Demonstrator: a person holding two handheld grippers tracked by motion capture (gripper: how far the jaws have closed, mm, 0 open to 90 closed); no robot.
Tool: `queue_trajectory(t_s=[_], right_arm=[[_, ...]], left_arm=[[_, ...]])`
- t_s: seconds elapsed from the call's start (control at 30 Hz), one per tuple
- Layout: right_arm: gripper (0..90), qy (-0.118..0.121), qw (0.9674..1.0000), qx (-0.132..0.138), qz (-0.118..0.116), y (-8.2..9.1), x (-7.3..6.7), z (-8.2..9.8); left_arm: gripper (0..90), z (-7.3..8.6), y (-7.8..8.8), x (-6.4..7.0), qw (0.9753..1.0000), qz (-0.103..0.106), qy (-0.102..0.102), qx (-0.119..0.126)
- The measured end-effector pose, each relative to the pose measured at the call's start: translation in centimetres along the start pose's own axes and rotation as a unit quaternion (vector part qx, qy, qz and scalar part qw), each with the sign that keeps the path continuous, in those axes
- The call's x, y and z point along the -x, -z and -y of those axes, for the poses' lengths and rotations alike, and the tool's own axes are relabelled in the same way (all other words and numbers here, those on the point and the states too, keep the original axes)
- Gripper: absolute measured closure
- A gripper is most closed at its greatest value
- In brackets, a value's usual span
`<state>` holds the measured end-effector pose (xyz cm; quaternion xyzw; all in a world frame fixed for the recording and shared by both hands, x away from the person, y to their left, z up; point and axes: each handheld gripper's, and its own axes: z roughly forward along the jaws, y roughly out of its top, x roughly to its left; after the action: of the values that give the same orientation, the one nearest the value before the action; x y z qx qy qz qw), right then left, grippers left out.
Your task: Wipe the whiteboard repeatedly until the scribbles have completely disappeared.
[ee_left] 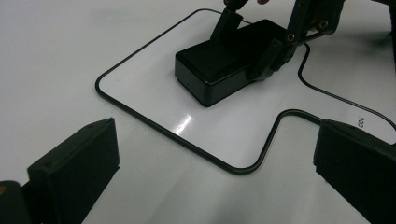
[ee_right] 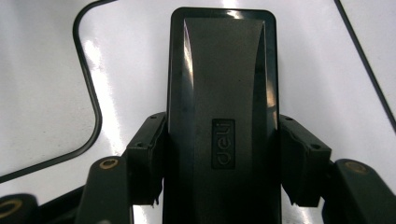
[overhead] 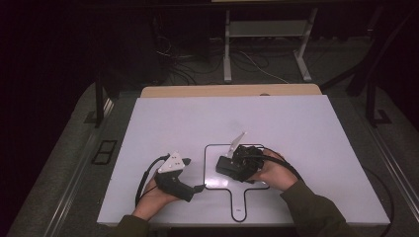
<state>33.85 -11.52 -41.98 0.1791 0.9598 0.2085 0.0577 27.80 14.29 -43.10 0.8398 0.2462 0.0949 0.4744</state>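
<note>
- Table [overhead: 163, 123] takes up most of what I see from the high view: a white top with a wooden strip along its far edge, grey floor and cables beyond it.
- Outline [overhead: 207, 163], a black line shaped like a rounded square with a handle, is drawn on the near middle of the white top; in the left gripper view its bend runs between my two jaws.
- Right gripper [overhead: 236, 165] sits over that outline, my right hand [overhead: 274, 170] behind it, cable looping round to the right.
- Its jaws are clamped on the box [ee_right: 223, 93], one pad on each long side, near the end closest to the camera.
- Left gripper [overhead: 190, 174] rests on the table just left of the outline, in my left hand [overhead: 157, 196], grey plate on top.
- Its jaws stand wide apart with nothing between them but bare table.
- Box is black, oblong and glossy, with "deli" embossed on its lid; it lies inside the outline, and from the left gripper view [ee_left: 224, 60] it appears to rest flat on the surface.
</note>
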Motion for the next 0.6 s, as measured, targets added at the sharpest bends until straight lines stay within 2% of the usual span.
queue_trajectory(t_s=[0.13,0.3,0.4,0.47,0.6], right_arm=[[39.0,-0.031,0.9992,0.003,0.023,0.2,1.9,0.7],[39.0,-0.068,0.9964,-0.002,0.052,0.7,4.4,2.1],[39.0,-0.088,0.9946,-0.002,0.055,1.0,5.3,2.9],[39.0,-0.093,0.9942,-0.001,0.053,1.2,5.3,3.3],[39.0,-0.071,0.9967,-0.003,0.038,1.2,4.2,3.3]], left_arm=[[0.0,0.0,0.0,0.0,1.0000,0.001,-0.001,0.001],[0.0,0.0,-0.1,0.0,1.0000,0.001,-0.001,-0.001],[0.0,0.0,-0.1,0.0,1.0000,0.001,-0.001,-0.001],[0.0,0.0,-0.1,0.0,1.0000,0.001,-0.001,-0.001],[0.0,0.0,-0.1,0.0,1.0000,0.001,0.000,0.000]])
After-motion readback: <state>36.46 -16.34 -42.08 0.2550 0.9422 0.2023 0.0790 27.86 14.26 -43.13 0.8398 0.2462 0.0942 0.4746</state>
